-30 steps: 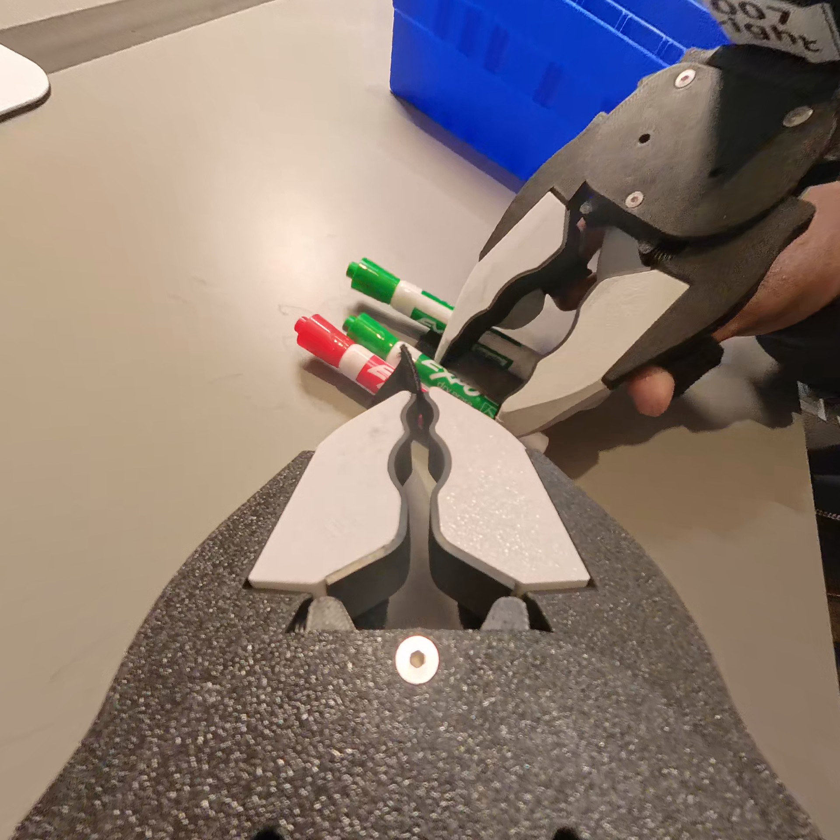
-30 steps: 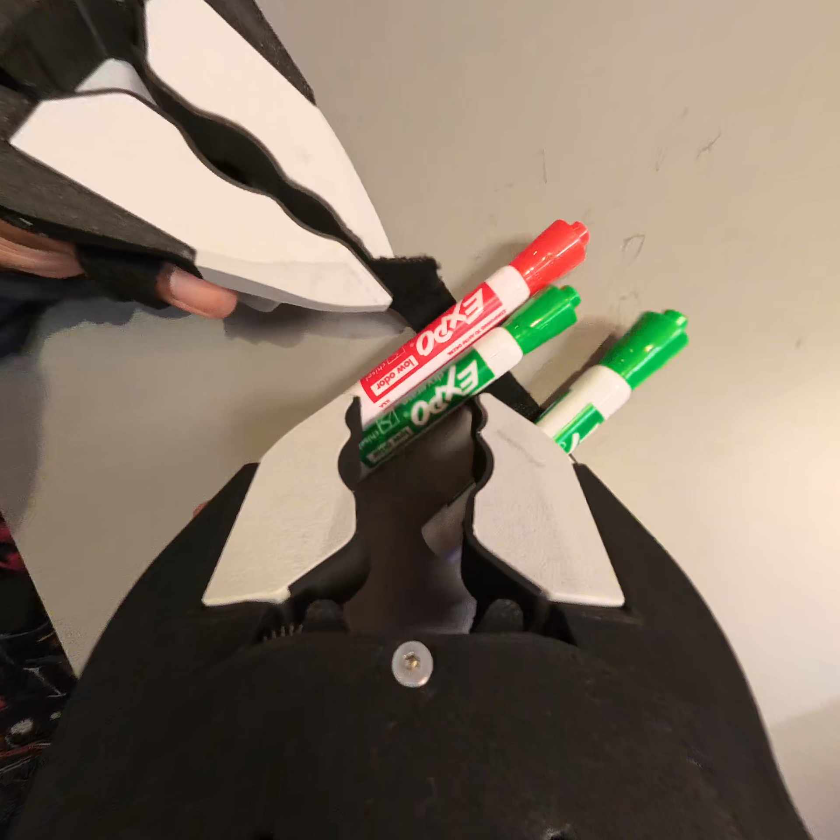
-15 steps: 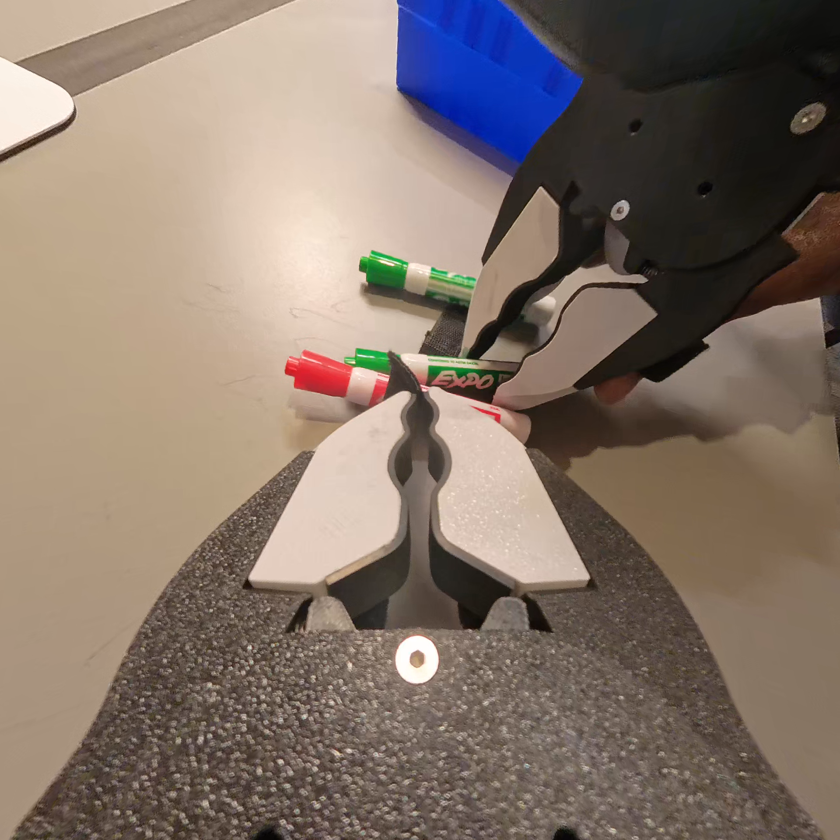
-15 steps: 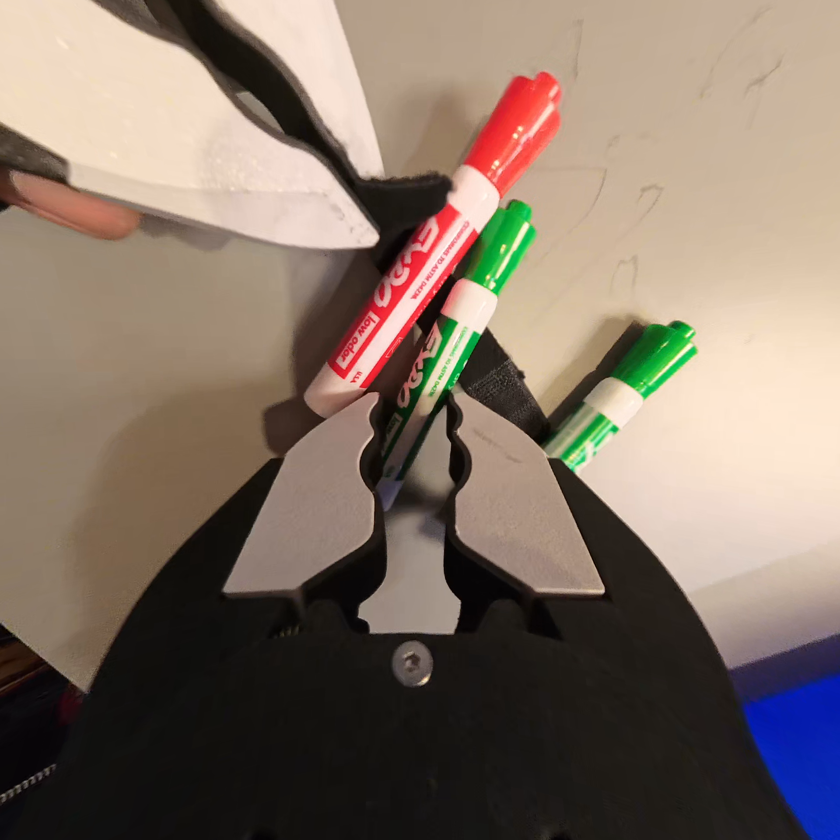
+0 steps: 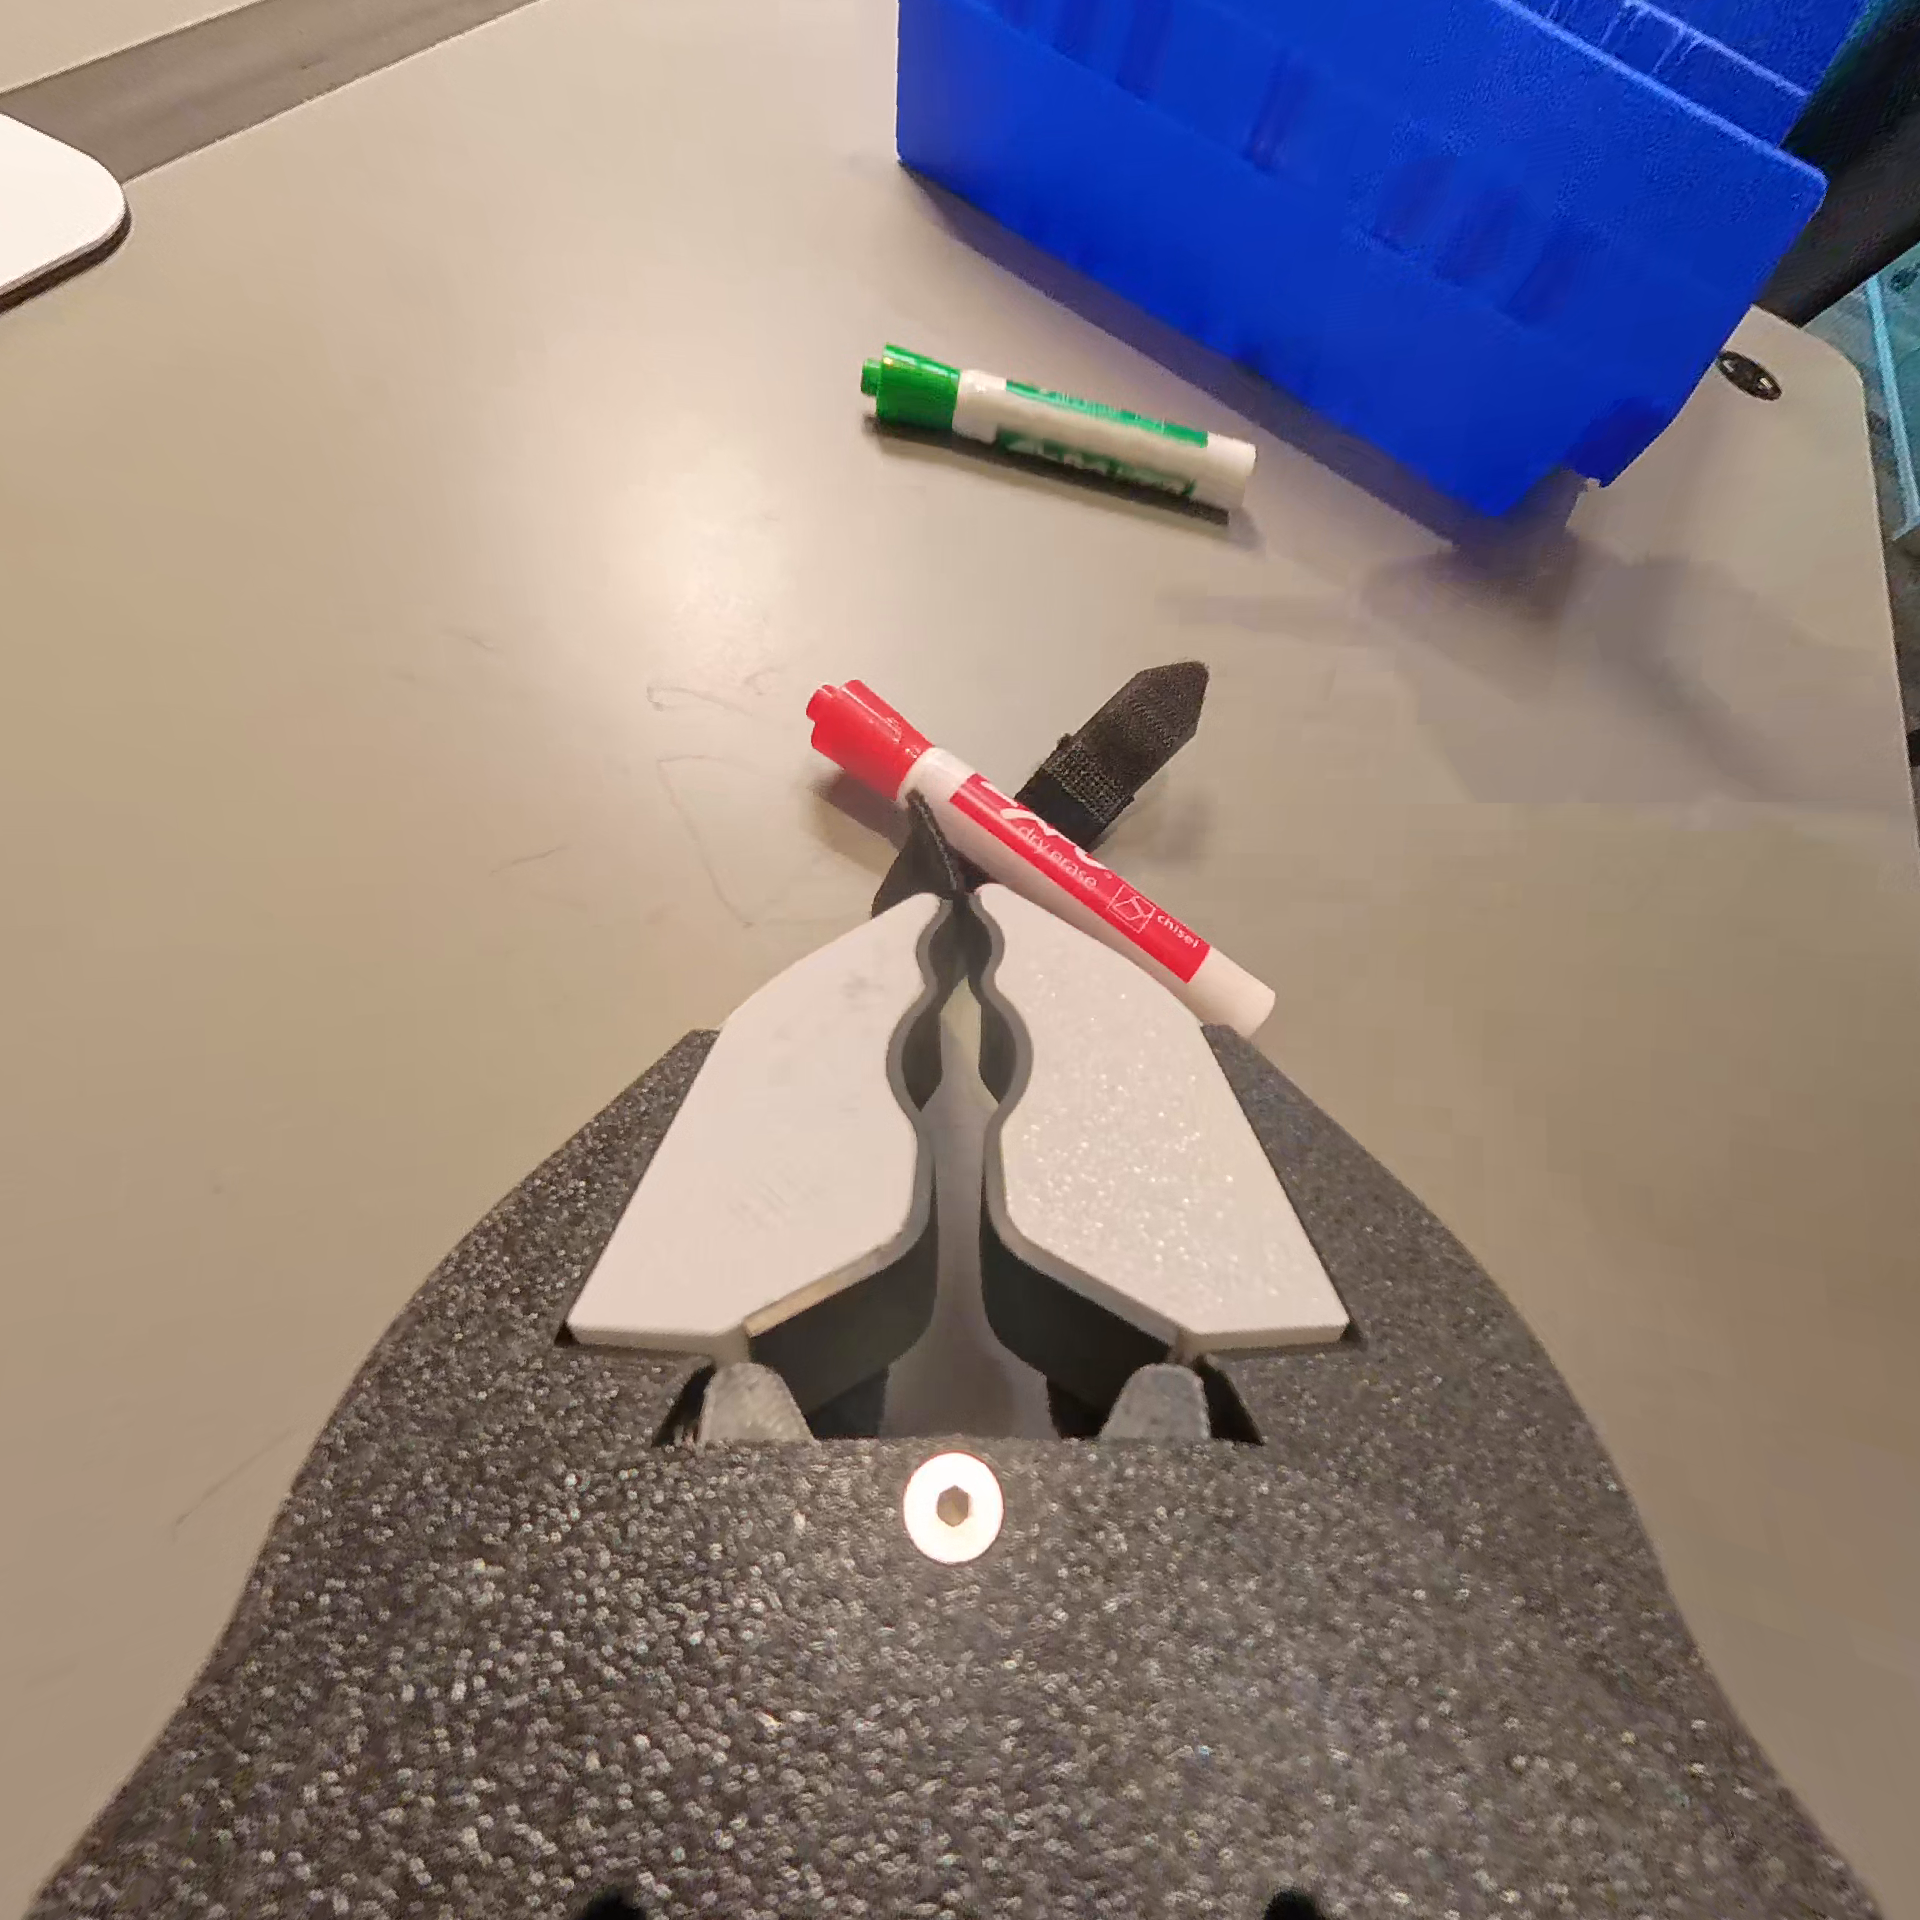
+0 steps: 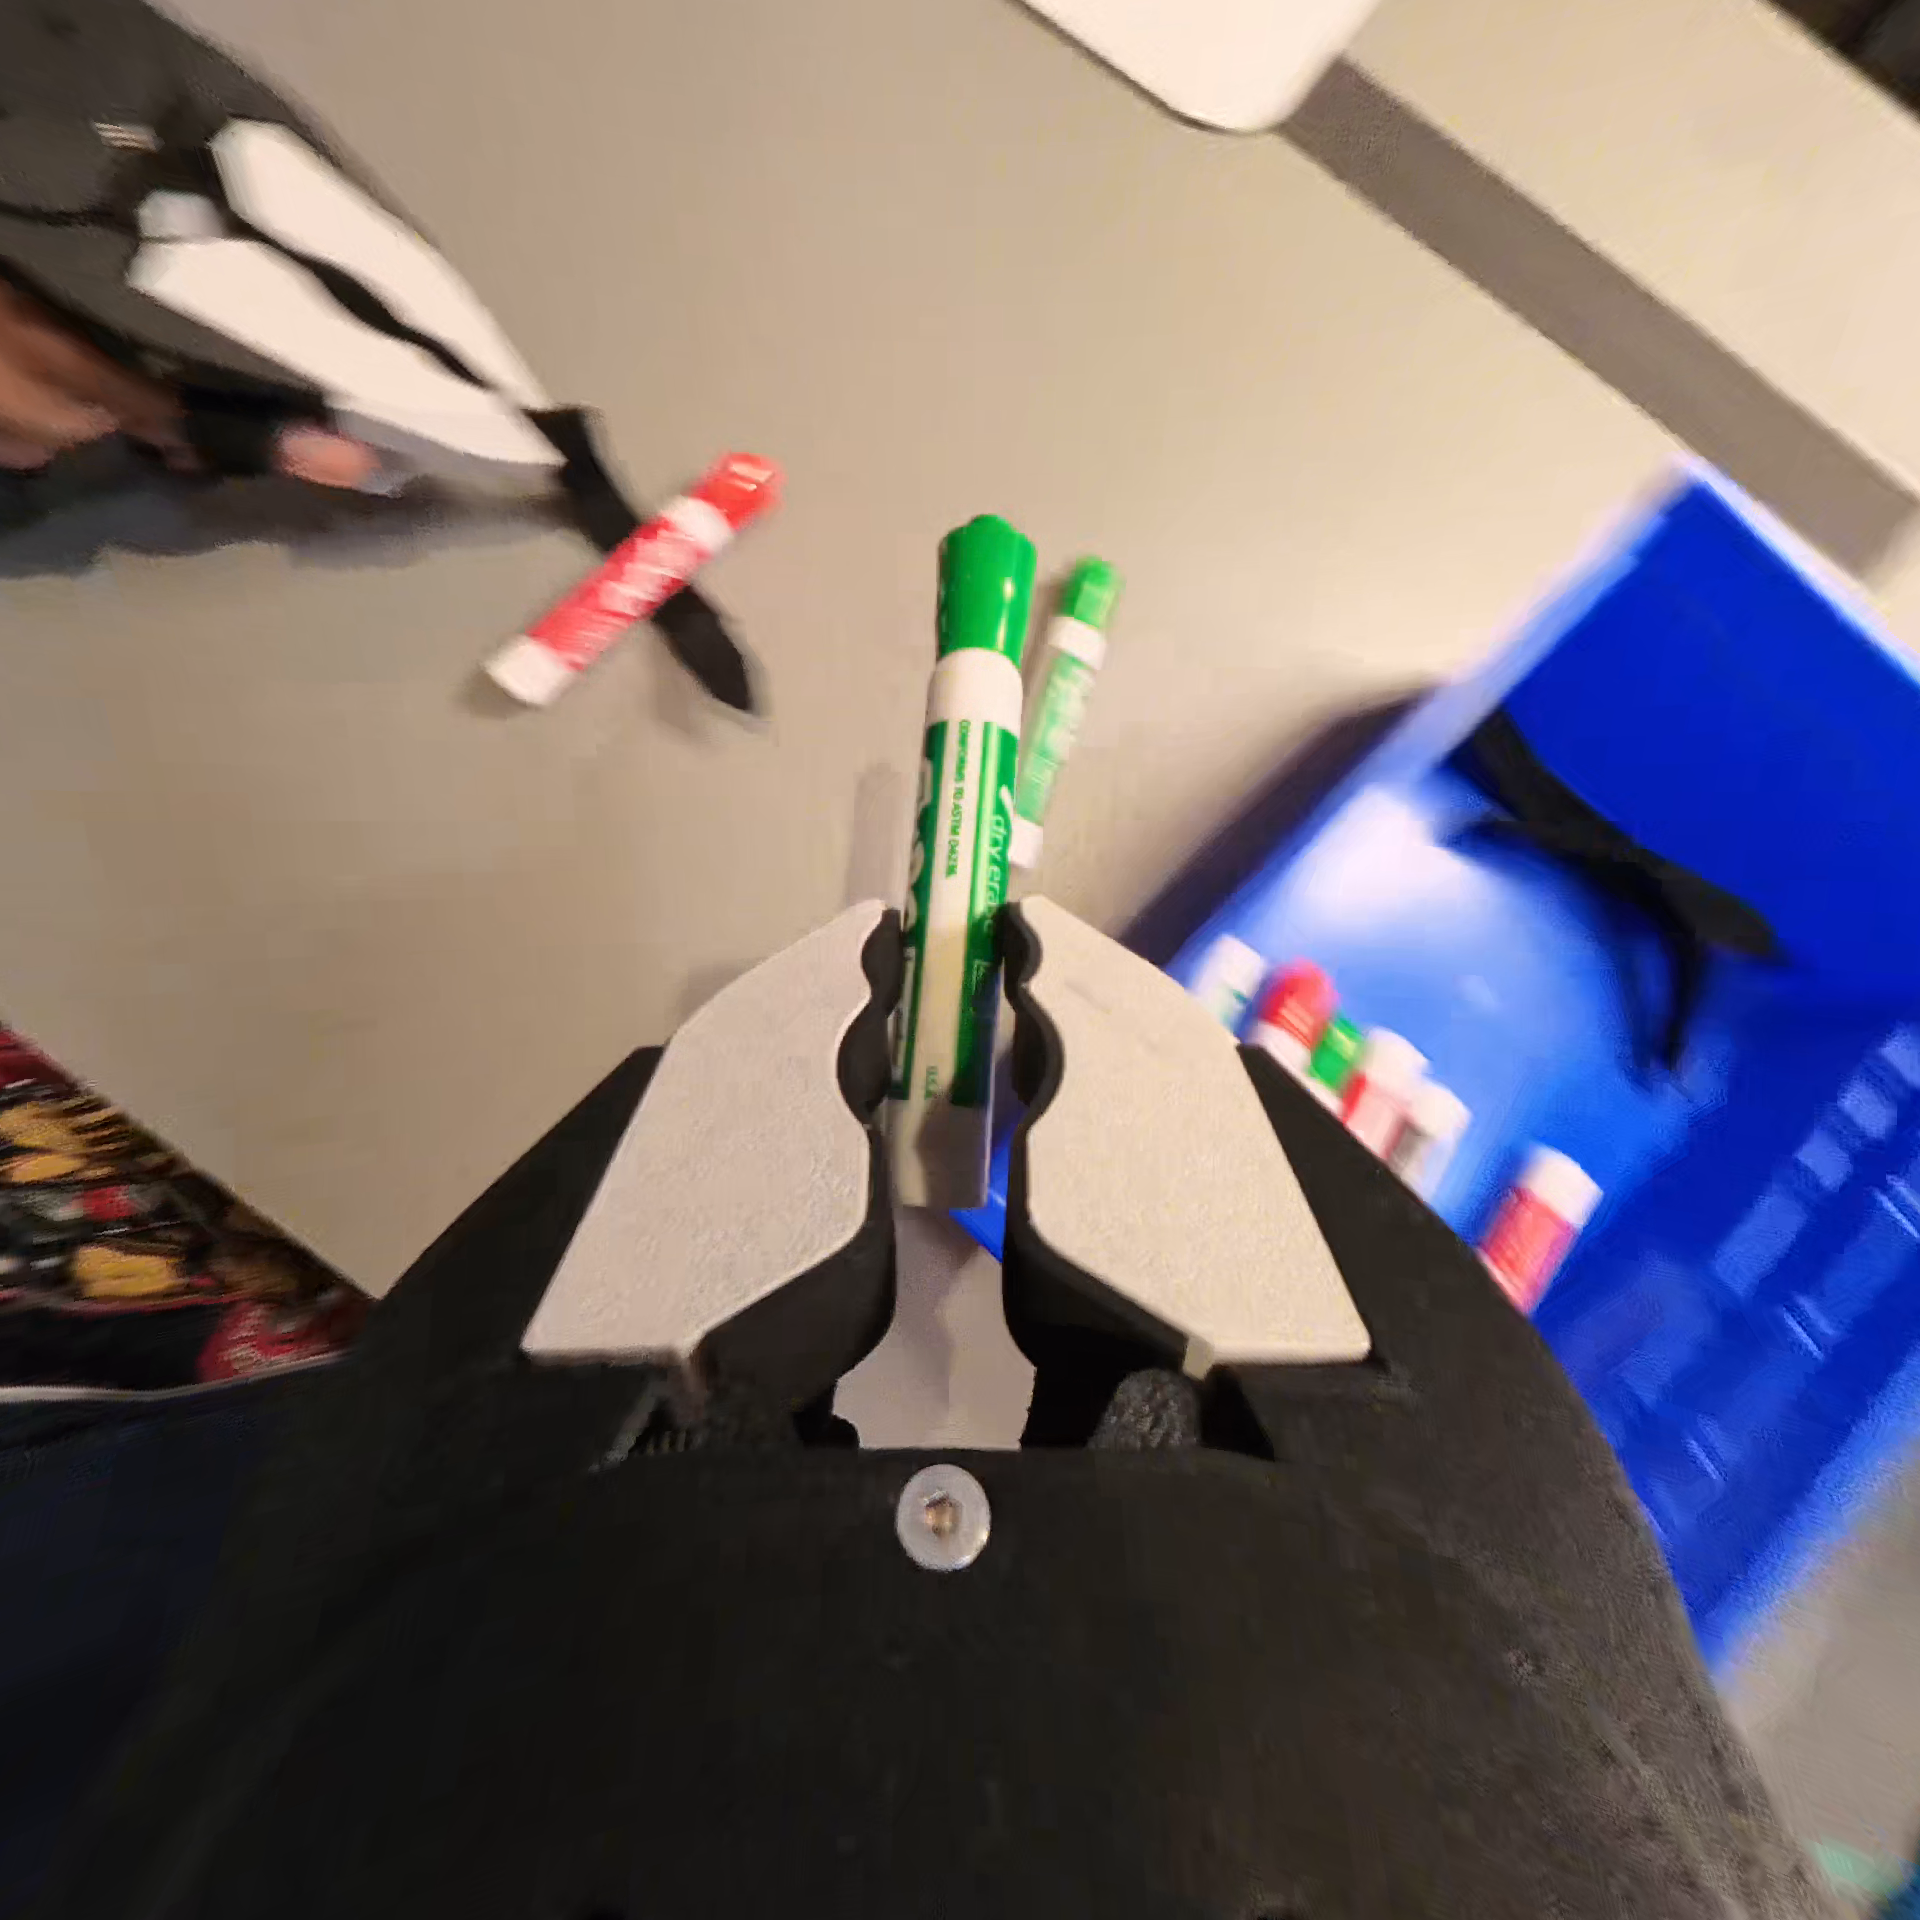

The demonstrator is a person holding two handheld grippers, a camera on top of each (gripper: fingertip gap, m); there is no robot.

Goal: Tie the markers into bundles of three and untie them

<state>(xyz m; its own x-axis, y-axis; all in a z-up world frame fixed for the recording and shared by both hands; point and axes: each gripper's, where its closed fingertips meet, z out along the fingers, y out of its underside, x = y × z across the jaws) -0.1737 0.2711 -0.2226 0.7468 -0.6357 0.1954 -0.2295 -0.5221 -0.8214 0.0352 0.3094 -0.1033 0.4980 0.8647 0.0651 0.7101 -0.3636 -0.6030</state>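
Note:
My left gripper (image 5: 958, 914) is shut on one end of a black hook-and-loop strap (image 5: 1117, 746) that lies on the table. A red marker (image 5: 1029, 850) rests across the strap, just past my fingertips. A green marker (image 5: 1055, 429) lies alone farther off, near the blue bin (image 5: 1351, 229). My right gripper (image 6: 943, 920) is shut on another green marker (image 6: 966, 810) and holds it above the table. In the right wrist view the red marker (image 6: 634, 577), the strap (image 6: 707, 634), the lying green marker (image 6: 1065, 686) and my left gripper (image 6: 540, 421) show below, blurred.
The blue bin (image 6: 1714, 727) at the right holds several markers (image 6: 1340, 1049) and a black strap (image 6: 1621, 862). A white object (image 5: 42, 218) sits at the far left edge, and a white slab (image 6: 1205, 52) shows in the right wrist view. The table edge is at the right. Across from one pair of fingers to the other is roughly 25 cm.
My right gripper has pulled the green marker out from the strap and lifted it away toward the blue bin. The red marker stays on the strap, now turned at an angle. My left gripper still holds the strap.

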